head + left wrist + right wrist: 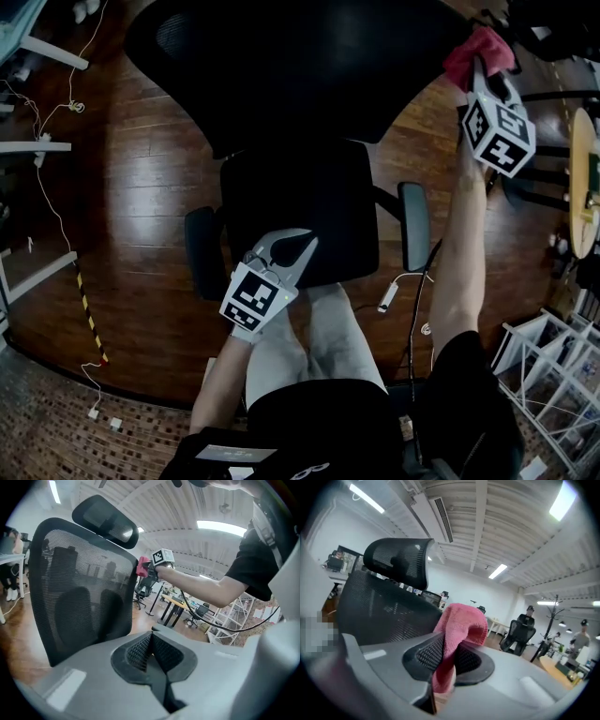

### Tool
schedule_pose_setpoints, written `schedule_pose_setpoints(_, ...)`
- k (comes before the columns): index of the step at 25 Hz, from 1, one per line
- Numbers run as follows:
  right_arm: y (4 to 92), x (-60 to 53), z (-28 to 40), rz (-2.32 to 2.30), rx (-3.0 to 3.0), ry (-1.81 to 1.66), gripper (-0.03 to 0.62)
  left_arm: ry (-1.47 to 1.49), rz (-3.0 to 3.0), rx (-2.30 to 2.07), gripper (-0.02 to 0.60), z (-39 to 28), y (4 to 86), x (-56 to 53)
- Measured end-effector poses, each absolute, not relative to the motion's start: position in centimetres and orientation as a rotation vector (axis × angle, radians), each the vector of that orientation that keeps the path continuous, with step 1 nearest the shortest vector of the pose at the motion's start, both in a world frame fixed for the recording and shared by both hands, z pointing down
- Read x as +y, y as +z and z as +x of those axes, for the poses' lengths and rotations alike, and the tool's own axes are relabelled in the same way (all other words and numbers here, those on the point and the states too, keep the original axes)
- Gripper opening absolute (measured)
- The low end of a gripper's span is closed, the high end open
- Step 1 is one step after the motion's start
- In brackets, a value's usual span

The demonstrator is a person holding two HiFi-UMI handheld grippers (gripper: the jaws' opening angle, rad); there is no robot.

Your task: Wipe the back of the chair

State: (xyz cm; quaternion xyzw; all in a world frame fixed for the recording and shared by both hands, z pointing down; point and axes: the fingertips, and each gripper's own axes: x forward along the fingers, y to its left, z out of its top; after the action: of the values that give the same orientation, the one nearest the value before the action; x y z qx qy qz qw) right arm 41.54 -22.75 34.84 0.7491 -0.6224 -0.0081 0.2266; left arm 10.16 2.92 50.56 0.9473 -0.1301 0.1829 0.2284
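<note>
A black mesh office chair (pixel 291 84) stands in front of me, its backrest (pixel 79 583) and headrest (pixel 396 562) filling the gripper views. My right gripper (pixel 480 75) is shut on a pink cloth (pixel 478 52) held up beside the backrest's right edge; the cloth (pixel 457 634) bulges from between its jaws. Lower down, my left gripper (pixel 286 255) hovers over the seat (pixel 300 206), shut with nothing between its pads (pixel 150 651). From the left gripper view the pink cloth (pixel 142 566) shows just past the backrest's edge.
Armrests (pixel 414 225) flank the seat. Dark wooden floor (pixel 141 187) surrounds the chair, with cables (pixel 52 187) at the left. A white wire rack (pixel 553 375) stands at the lower right and a round table (pixel 583 183) at the right edge. People and other chairs (pixel 520 632) are in the background.
</note>
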Motion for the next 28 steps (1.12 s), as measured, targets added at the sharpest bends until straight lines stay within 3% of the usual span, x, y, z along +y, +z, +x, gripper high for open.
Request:
schedule_pose_setpoints(3, 34.4, -23.7, 39.9, 2.027, -1.67, -0.056, 0.044, 0.482, 2.599, -0.39, -0.009, 8.3, 50.6, 2.4)
schedule_pose_setpoints(28, 36.1, -31.3, 6.7, 1.53, -2.064, -0.222, 0.044, 0.391, 2.524, -0.607, -0.009, -5.3, 51.3, 0.2)
